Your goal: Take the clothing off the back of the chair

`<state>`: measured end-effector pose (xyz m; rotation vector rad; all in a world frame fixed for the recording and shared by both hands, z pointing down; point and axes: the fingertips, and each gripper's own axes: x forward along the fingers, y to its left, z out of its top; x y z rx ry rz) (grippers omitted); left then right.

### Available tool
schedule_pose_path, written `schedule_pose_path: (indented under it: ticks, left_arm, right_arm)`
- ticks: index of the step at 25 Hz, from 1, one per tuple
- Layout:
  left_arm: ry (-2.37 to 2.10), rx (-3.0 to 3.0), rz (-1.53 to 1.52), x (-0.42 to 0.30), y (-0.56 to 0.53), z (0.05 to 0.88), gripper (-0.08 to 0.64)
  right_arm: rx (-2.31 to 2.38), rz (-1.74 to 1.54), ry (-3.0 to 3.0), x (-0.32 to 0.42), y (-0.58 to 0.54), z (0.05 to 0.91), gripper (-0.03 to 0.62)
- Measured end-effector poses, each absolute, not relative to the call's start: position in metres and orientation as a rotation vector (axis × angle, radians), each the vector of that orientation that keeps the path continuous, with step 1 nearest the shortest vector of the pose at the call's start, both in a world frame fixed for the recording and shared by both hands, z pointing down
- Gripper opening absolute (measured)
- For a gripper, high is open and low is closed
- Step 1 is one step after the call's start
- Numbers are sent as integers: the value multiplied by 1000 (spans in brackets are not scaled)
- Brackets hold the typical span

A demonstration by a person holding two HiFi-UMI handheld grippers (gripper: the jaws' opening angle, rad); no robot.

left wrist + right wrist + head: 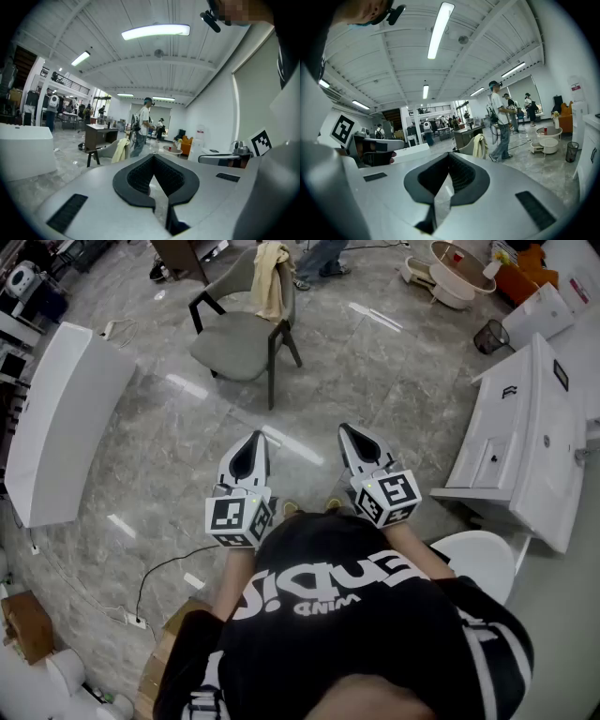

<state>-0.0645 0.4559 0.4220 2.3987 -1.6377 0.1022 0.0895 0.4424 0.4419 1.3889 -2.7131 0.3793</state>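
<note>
Head view: clothing (pixel 272 277) on chair (pixel 232 345), well ahead; cabinet (pixel 525 432) rightward; left gripper (pixel 257 438), right gripper (pixel 346 431) jaws together.

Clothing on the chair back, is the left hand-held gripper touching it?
Apart. The head view shows a wide stretch of bare floor between the left hand-held gripper and the yellow clothing draped over the back of the chair.

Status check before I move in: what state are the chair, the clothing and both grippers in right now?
Clothing: draped over the chair back, not yet taken.
Chair: upright on the floor, seat bare.
Left gripper: shut, nothing between its jaws, far from the chair.
Right gripper: shut, nothing between its jaws, far from the chair.
</note>
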Motion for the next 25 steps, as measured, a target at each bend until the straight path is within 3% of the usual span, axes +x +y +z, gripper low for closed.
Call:
schedule_pose_path:
  ticks: [25]
  left_arm:
    - [-1536, 2460, 127, -109, 445, 437, 14]
  right_arm:
    - [1506, 351, -2661, 49, 451, 453, 14]
